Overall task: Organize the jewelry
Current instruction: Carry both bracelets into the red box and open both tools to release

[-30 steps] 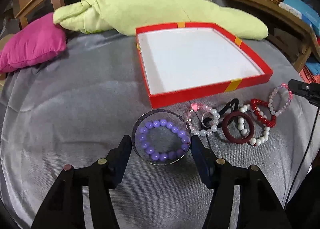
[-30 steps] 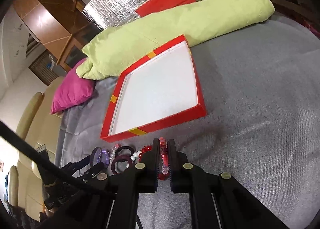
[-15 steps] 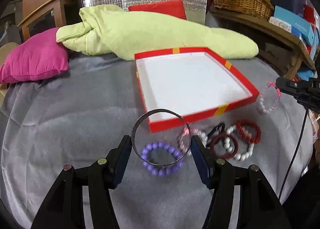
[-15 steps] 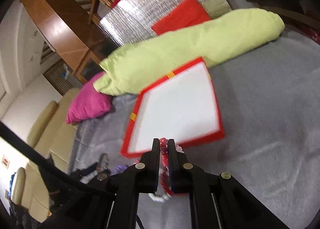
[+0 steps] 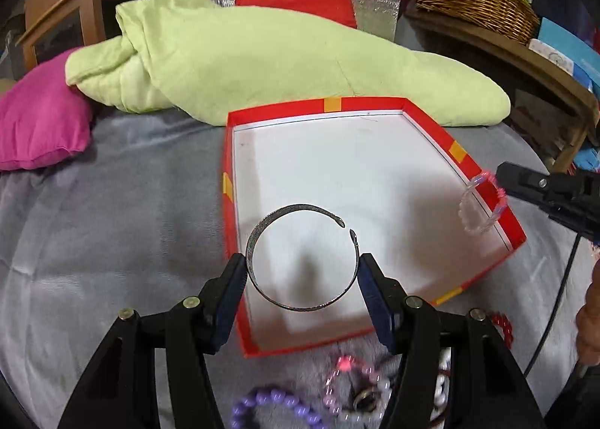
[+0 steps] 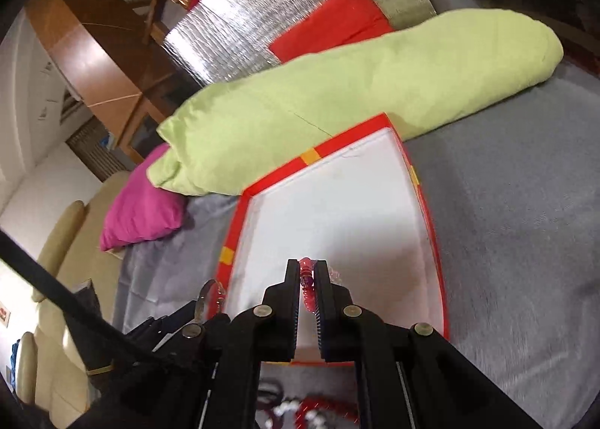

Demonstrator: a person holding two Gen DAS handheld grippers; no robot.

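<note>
I see an open silver cuff bangle (image 5: 302, 258) upright over the near left of the red white-lined box (image 5: 455, 149). A pink-and-clear beaded bracelet (image 5: 482, 204) hangs at its right wall; purple beads (image 5: 262, 406) lie outside.

Your left hand-held gripper (image 5: 302, 271) was matte black with blue-faced fingers (image 5: 369, 284) and brass-coloured screws. Your right hand-held gripper (image 6: 308, 286) matched it, its pads (image 6: 321, 316) ribbed; a thin black cable (image 5: 558, 301) trailed beside bare skin.

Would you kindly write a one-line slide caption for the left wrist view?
Left hand-held gripper holds an open metal bangle above the red tray; right hand-held gripper brings a pink beaded bracelet.
</note>
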